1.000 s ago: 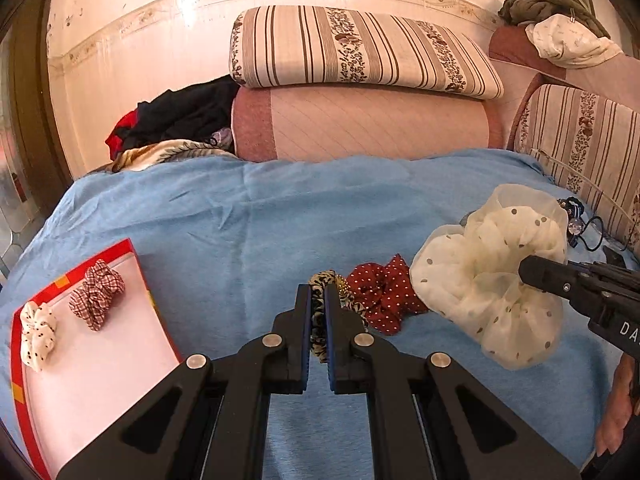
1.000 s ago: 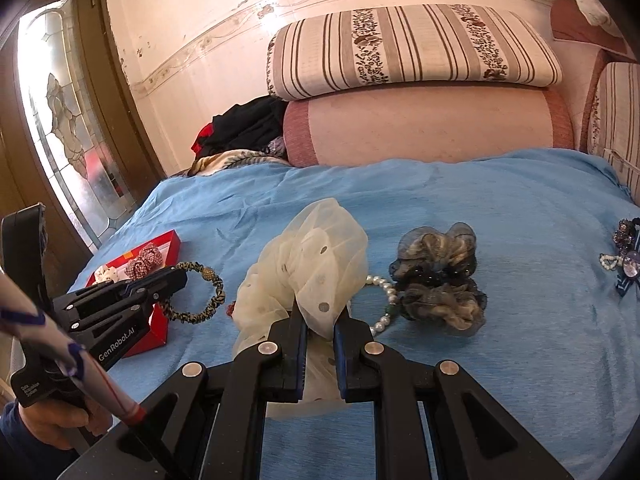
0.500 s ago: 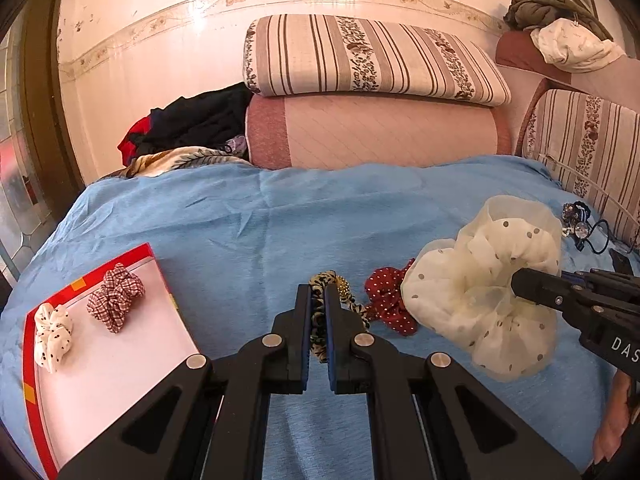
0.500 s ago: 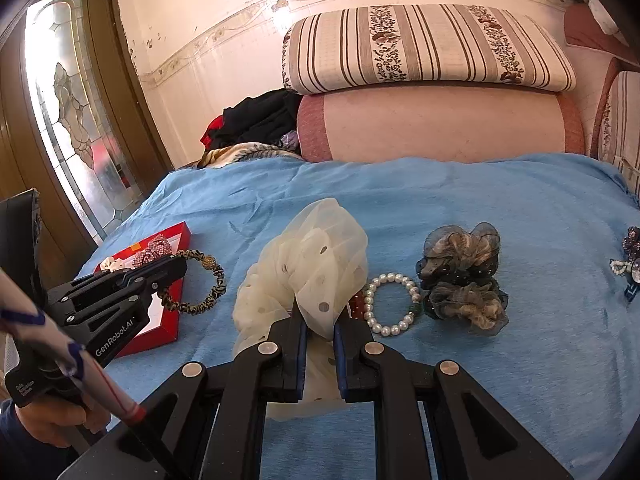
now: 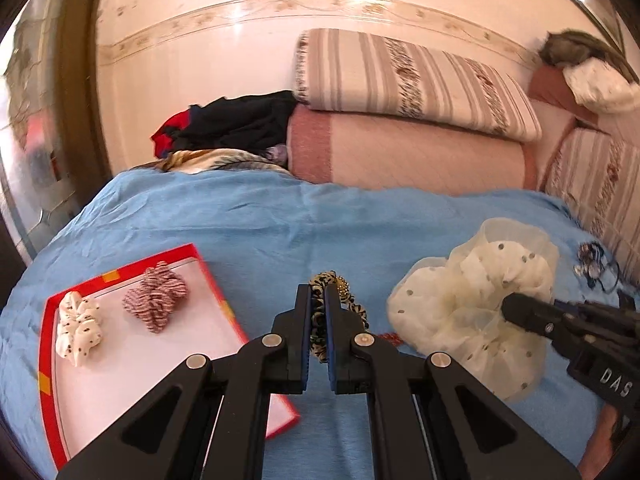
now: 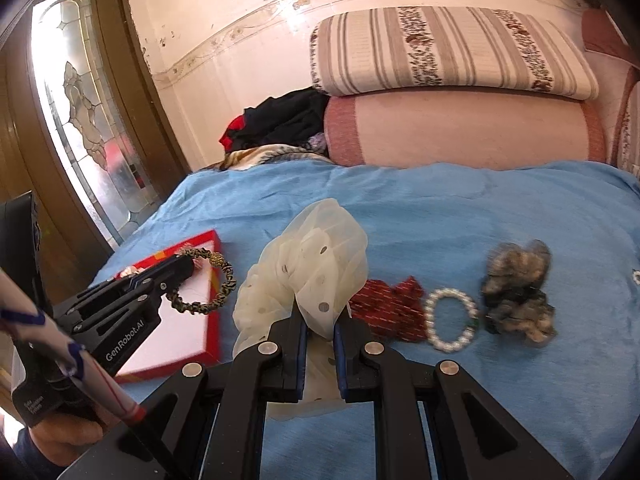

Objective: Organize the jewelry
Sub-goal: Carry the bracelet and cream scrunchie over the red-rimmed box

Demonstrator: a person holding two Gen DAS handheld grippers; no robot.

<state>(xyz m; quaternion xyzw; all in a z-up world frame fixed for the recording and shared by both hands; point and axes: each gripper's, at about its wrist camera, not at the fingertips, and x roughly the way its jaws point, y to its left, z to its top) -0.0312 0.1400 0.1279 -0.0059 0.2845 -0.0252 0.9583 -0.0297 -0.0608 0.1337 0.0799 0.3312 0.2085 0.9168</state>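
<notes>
Low centre, the left gripper (image 5: 319, 322) pinches a leopard-print bracelet (image 5: 340, 312), ring edge-on, long axis receding; the right gripper (image 6: 320, 334) pinches a cream dotted scrunchie (image 6: 308, 276) upright; "GenRobot.AI" shows lower left; red-rimmed tray (image 5: 120, 276) left.

The right gripper (image 6: 320, 320) had its jaws clamped on a cream dotted scrunchie (image 6: 308, 276), whose sheer folds rose above the jaws and hung below them over the blue bedspread (image 6: 460, 208). At the left, the left gripper (image 6: 188, 264) pinched a leopard-print hair tie (image 6: 208, 284) over the red-rimmed tray (image 6: 212, 320) (white inside). On the bedspread to the right lay a red dotted scrunchie (image 6: 392, 312), a pearl bracelet (image 6: 452, 320) just beside it, and a grey-brown scrunchie (image 6: 518, 292) next along. A striped cushion (image 6: 448, 52) sat on a pink bolster (image 6: 460, 132) at the wall, dark clothes (image 6: 280, 124) heaped beside them
</notes>
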